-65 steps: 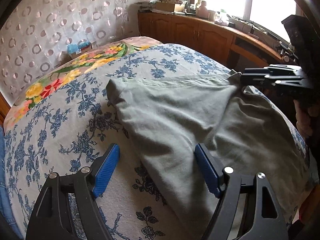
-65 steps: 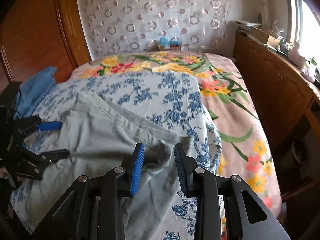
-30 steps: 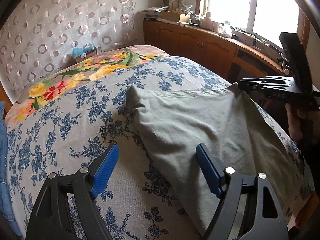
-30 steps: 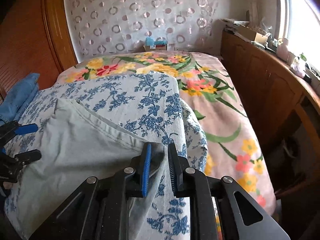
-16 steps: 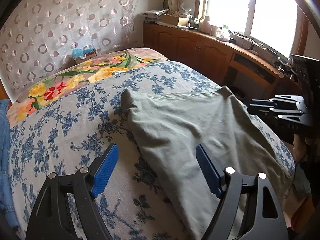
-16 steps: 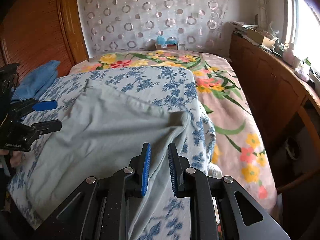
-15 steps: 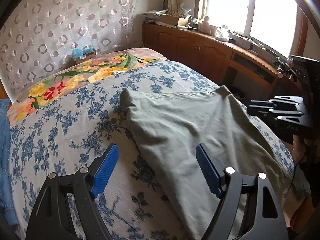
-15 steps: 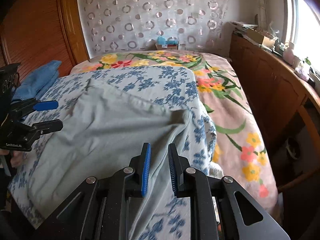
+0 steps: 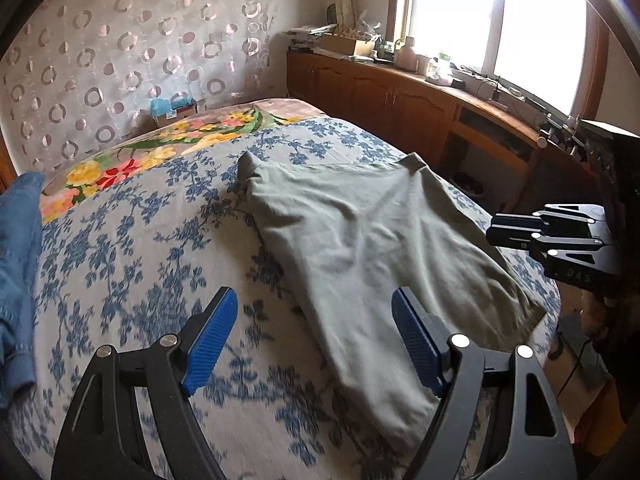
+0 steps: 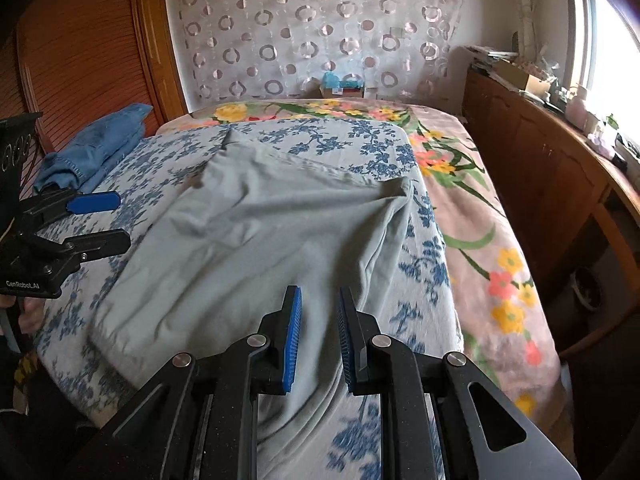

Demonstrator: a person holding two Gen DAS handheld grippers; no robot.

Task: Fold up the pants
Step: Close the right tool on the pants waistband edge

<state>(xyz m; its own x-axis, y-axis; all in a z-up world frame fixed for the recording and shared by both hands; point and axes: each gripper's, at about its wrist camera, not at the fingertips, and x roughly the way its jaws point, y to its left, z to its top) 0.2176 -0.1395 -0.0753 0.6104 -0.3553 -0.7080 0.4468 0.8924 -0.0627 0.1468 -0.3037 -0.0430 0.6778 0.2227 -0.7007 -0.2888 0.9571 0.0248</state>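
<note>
The grey-green pants [image 9: 372, 240] lie spread on the blue-flowered bedspread [image 9: 132, 248]; they also show in the right wrist view [image 10: 256, 240]. My left gripper [image 9: 314, 340] is wide open and empty, just above the bed at the pants' near left edge. My right gripper [image 10: 318, 330] hovers over the pants' near edge with a narrow gap between its pads and holds nothing. It shows from the side in the left wrist view [image 9: 516, 230], off the pants' right edge. The left gripper shows at the left in the right wrist view [image 10: 100, 220].
Blue jeans [image 10: 96, 148] lie at the bed's left side, also in the left wrist view [image 9: 16, 264]. A floral blanket [image 10: 472, 208] covers the bed's far and right parts. Wooden cabinets [image 9: 400, 100] with clutter run under the window. A wooden headboard [image 10: 80, 60] stands left.
My right gripper has let go of the pants' corner, drawn back, and opened slightly. The pants have dropped flat on the bed. My left gripper has stayed open and pulled back a little.
</note>
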